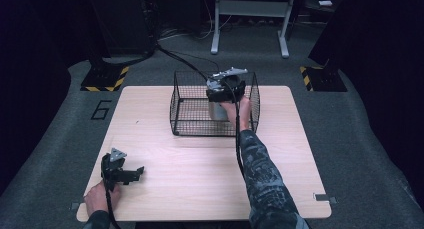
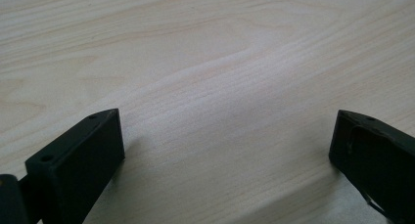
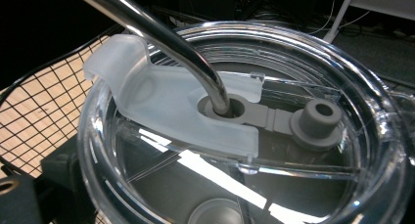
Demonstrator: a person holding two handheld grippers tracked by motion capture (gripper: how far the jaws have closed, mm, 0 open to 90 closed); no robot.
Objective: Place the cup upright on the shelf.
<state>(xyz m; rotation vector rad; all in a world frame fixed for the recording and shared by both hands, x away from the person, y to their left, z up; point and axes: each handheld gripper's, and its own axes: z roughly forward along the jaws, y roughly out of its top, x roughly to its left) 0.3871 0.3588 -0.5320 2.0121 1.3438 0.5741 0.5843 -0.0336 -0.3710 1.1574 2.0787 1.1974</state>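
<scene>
A steel tumbler (image 1: 217, 111) stands inside a black wire basket (image 1: 185, 101) at the back middle of the wooden table (image 1: 200, 174). My right gripper (image 1: 225, 91) reaches down into the basket and is shut on the tumbler near its top. In the right gripper view its clear lid (image 3: 161, 175) is very close, with a frosted slider (image 3: 161, 101), a grey stopper (image 3: 316, 122) and a metal straw (image 3: 161, 35) through the hole. One black finger (image 3: 56, 172) presses at the lid's left side; the other is hidden. My left gripper (image 1: 137, 173) rests open on the table's front left, its jaws (image 2: 227, 131) wide apart over bare wood.
The basket's wire walls surround the right gripper on all sides. Around the table is grey floor with yellow-black striped plates (image 1: 105, 79) at the back left and right. A grey metal stand (image 1: 250, 19) rises behind the table.
</scene>
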